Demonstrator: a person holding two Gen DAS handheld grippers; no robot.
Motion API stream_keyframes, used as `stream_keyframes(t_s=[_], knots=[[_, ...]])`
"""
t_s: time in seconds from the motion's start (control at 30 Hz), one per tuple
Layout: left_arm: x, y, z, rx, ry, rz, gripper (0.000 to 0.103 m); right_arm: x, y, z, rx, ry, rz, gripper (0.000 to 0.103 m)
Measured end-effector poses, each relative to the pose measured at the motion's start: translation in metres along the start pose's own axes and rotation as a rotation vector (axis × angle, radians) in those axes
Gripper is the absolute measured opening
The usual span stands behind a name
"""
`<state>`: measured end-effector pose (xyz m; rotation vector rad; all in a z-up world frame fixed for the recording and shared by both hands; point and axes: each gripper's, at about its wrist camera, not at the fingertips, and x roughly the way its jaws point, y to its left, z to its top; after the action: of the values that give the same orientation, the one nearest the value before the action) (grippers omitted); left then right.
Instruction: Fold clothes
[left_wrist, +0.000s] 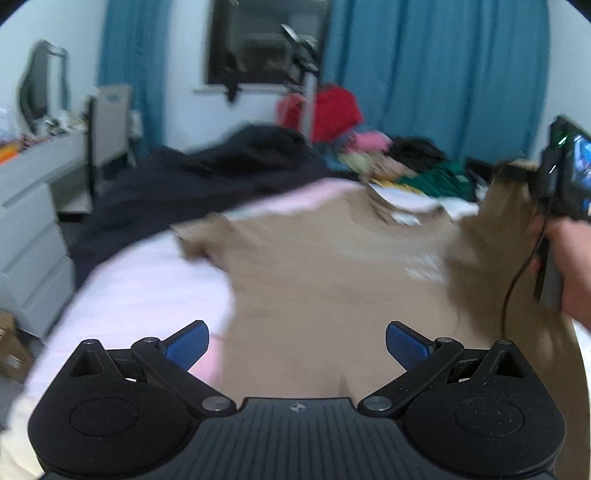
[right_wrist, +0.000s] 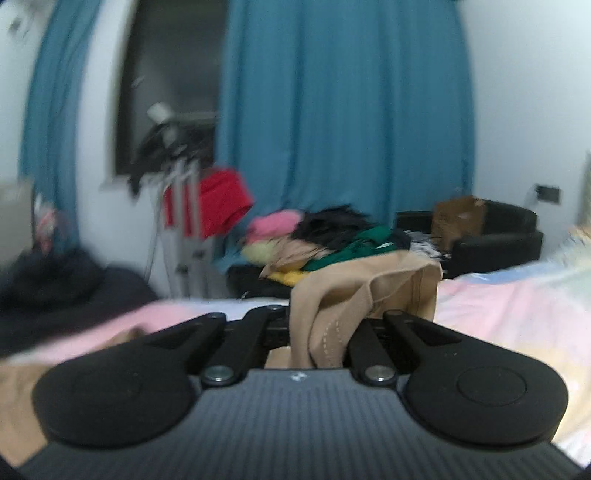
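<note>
With the tan T-shirt (left_wrist: 332, 266) spread on the bed (left_wrist: 140, 280), its right side is pinched in the closed right claw (right_wrist: 325, 332) and should be carried over evenly, while the left claw (left_wrist: 297, 345) is held wide open and empty.

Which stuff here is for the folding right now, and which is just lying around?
For the folding:
tan shirt
right gripper, clamped on the shirt
left gripper, open
pink bed sheet

Lying around:
clothes pile
red garment
blue curtains
cardboard box

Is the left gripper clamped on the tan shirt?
No, the left gripper is open, its blue pads spread wide above the tan shirt.
</note>
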<state>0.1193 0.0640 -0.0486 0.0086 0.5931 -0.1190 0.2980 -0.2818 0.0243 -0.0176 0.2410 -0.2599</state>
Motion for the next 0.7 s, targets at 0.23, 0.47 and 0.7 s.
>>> stream_keyframes(t_s=[0.23,0.47,0.7], knots=[[0.005,0.035,-0.007,-0.036,-0.040,0.097,0.103,0.038,0.101,-0.040,-0.124,0.137,0.117,0.010],[0.026,0.053,-0.012,-0.124,-0.040,0.063,0.103,-0.005,0.094,-0.043,-0.013,0.163,0.324,0.103],[0.023,0.060,-0.013,-0.190,-0.039,0.041,0.103,-0.120,0.056,-0.012,0.064,0.096,0.399,0.103]])
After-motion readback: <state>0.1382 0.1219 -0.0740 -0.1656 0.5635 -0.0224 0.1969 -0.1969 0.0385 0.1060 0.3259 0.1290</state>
